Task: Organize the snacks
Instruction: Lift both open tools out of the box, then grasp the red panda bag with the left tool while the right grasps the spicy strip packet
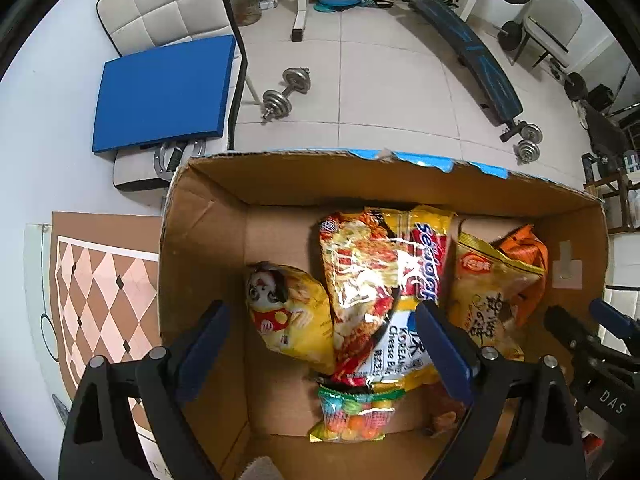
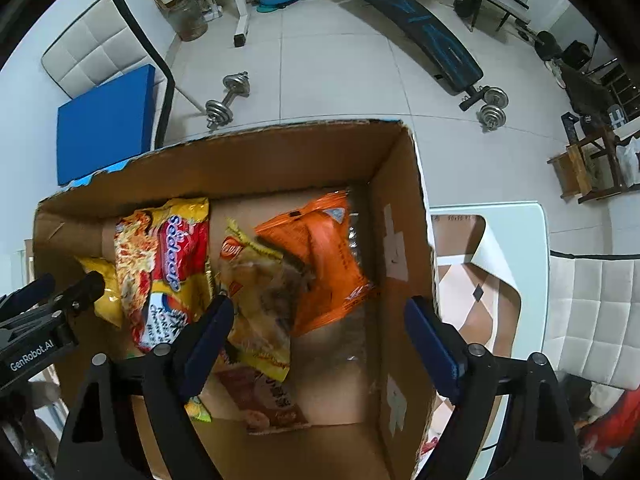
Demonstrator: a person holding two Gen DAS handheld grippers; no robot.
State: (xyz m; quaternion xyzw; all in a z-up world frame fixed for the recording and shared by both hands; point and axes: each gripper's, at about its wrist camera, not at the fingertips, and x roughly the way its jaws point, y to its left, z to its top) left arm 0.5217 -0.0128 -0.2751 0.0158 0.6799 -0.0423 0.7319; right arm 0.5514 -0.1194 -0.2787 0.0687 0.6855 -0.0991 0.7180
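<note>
An open cardboard box [image 1: 208, 248] [image 2: 396, 184] holds several snack packs. In the left wrist view I see a yellow bag with a cartoon face [image 1: 288, 312], a red-yellow noodle pack [image 1: 384, 280], a gold rice-cracker bag [image 1: 484, 300], an orange bag [image 1: 528, 256] and a candy pack [image 1: 352, 416]. The right wrist view shows the noodle pack [image 2: 164, 268], the gold bag [image 2: 256, 292] and the orange bag [image 2: 328, 264]. My left gripper [image 1: 320, 324] is open and empty above the box. My right gripper [image 2: 318, 320] is open and empty above the orange bag.
The box stands on a white table with a checkered mat [image 1: 100, 300]. A chair with a blue cushion [image 1: 164, 88] is behind the box. Dumbbells [image 1: 286, 94] and a sit-up bench [image 1: 472, 56] are on the tiled floor. Another padded chair [image 2: 592, 312] is at right.
</note>
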